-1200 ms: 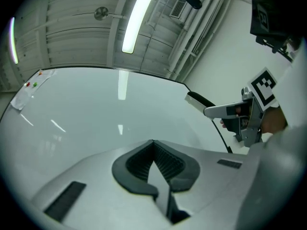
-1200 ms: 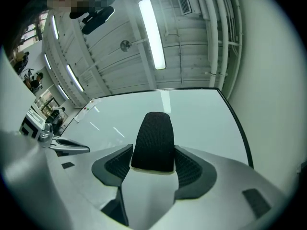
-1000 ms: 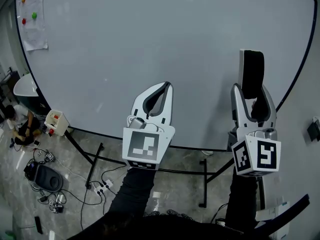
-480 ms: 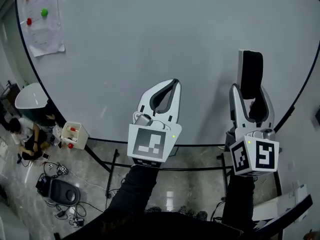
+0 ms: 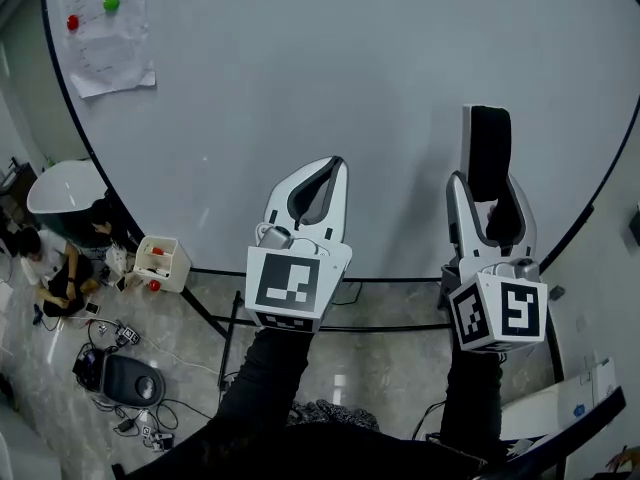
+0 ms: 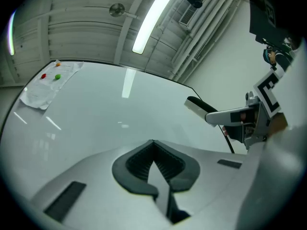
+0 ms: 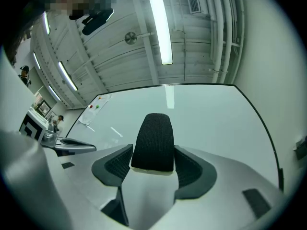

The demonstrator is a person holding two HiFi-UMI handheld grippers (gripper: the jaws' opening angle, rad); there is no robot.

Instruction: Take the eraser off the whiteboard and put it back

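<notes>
A large whiteboard (image 5: 330,78) fills the head view. My right gripper (image 5: 487,193) is shut on the eraser (image 5: 489,158), a white block with a black felt face that sticks up past the jaws in front of the board. In the right gripper view the eraser (image 7: 153,142) sits clamped between the dark pads, its felt face toward the camera. My left gripper (image 5: 320,183) is shut with nothing in it, held before the board's lower part; its jaws (image 6: 154,161) meet at the tips. The eraser (image 6: 201,108) shows at the right of the left gripper view.
A sheet of paper (image 5: 105,28) held by coloured magnets hangs at the board's upper left. The board's stand (image 5: 330,323) has bars below the lower edge. On the floor at the left are a person (image 5: 40,263), a white box (image 5: 160,263), cables and a black bag (image 5: 125,378).
The view has shifted so the board's paper and floor items sit further right and down. Both grippers keep nearly the same pose; the right one still holds the eraser, slightly higher and left.
</notes>
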